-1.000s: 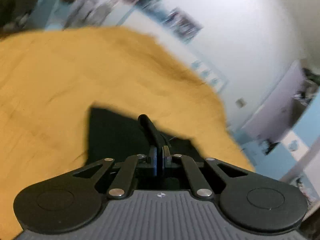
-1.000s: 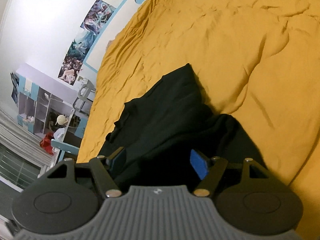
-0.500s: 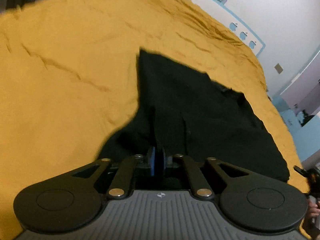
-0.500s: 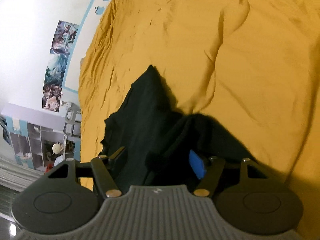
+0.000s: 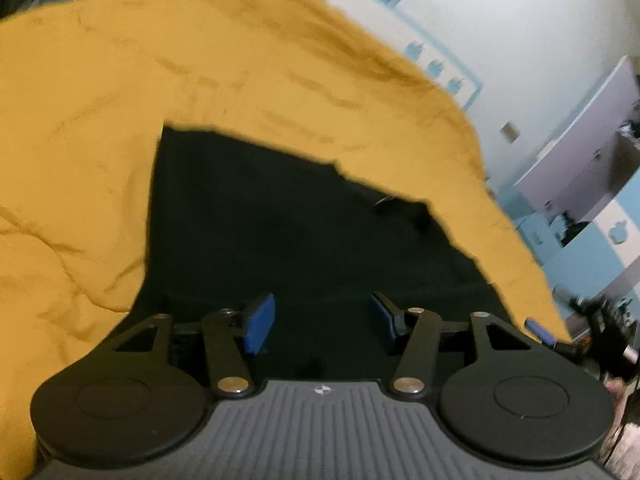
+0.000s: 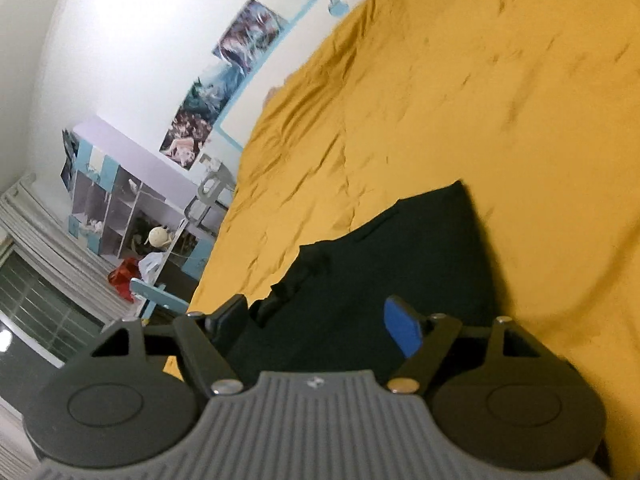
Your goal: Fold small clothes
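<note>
A black garment (image 5: 288, 220) lies spread on a mustard-yellow bedspread (image 5: 80, 120). My left gripper (image 5: 322, 320) hangs just over the garment's near edge. Its jaws are opening, the blue pads (image 5: 260, 322) stand well apart, and only flat cloth lies below the gap. In the right wrist view the same black garment (image 6: 400, 260) runs up to a pointed corner on the bedspread (image 6: 480, 100). My right gripper (image 6: 316, 324) is over its near part, jaws opening wide, and nothing is pinched between the pads. Both views are blurred by motion.
A white wall with posters (image 6: 224, 84) runs along the far side of the bed. Lilac and blue shelving (image 6: 120, 200) and a chair (image 6: 212, 188) stand past the bed's end. More shelving (image 5: 580, 168) shows at the right of the left wrist view.
My left gripper was shut on a raised fold of the black garment; it has let go and opened, and the cloth now lies flat. The right gripper stayed open while its view swung.
</note>
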The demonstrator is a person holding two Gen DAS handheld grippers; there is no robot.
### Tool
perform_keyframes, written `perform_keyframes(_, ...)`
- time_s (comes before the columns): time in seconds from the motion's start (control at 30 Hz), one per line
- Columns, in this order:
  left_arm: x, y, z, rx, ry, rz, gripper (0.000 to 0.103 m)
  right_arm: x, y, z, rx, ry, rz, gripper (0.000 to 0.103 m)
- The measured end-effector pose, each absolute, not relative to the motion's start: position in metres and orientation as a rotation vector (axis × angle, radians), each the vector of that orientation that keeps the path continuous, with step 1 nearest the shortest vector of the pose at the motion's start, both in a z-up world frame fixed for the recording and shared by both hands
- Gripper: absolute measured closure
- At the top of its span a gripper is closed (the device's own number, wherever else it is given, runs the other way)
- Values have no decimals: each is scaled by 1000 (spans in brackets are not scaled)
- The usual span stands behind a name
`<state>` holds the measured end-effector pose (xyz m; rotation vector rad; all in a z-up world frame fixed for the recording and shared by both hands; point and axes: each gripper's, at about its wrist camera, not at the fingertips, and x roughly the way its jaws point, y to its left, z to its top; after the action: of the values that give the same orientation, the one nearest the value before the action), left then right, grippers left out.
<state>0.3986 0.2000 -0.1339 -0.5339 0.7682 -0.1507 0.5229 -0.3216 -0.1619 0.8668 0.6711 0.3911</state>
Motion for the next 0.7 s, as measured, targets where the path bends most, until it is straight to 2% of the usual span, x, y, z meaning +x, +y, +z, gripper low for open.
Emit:
perform_keyframes(0.07,407,203,-148,-525,795,-128,41,547,-320,-176,908,711,408,32)
perform_keyframes(0.1,409,205,-153,-527,801,-128,46,559,-319,-183,895,734,410,32)
perform_keyframes(0.13,411,207,-159,-528,804,-125,55,566,-318,-188,857,747,372,33)
perform_keyframes(0.17,411,211,-163,-533,807,-126,58,572,-319,-193,804,755,300,33)
perform_keyframes(0.3,411,216,-169,-522,795,-163,60,579,-342,-215,754,743,165,45)
perform_keyframes(0.37,407,217,-163,-522,798,-156,60,575,-351,-218,807,732,176,45)
perform_keyframes(0.47,394,212,-139,-529,779,-162,50,559,-350,-200,796,713,175,36)
perform_keyframes(0.63,349,191,-108,-488,740,-266,24,506,-333,-160,748,678,396,34)
perform_keyframes(0.7,337,186,-111,-451,777,-268,23,492,-324,-155,722,715,459,34)
